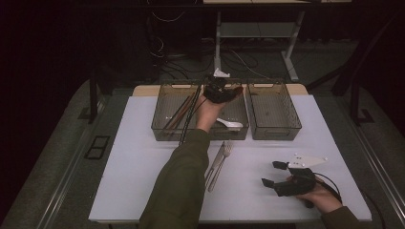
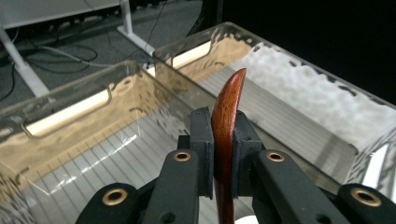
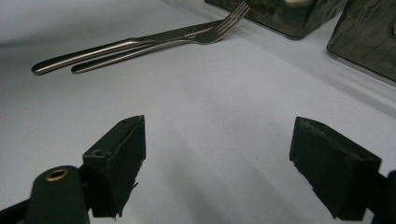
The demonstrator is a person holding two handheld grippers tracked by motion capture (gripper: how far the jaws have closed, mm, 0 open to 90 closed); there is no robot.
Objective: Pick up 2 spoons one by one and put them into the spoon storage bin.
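The left gripper (image 1: 217, 90) is hanging over the far side of the left bin (image 1: 165, 129), its jaws clamped flat on a wooden utensil (image 2: 226, 116), probably so the piece can be lowered in beside the sticks (image 1: 179, 112) and white spoon (image 1: 230, 124) already lying there. The utensil's long axis is running along the jaws, its pointed tip aiming away from the hand toward the bins' far walls. The right gripper (image 1: 272, 174) is resting on the near right of the table (image 1: 133, 191), jaws wide apart on nothing, likely waiting for the fork (image 3: 154, 44) and knife (image 3: 93, 51) near the bins.
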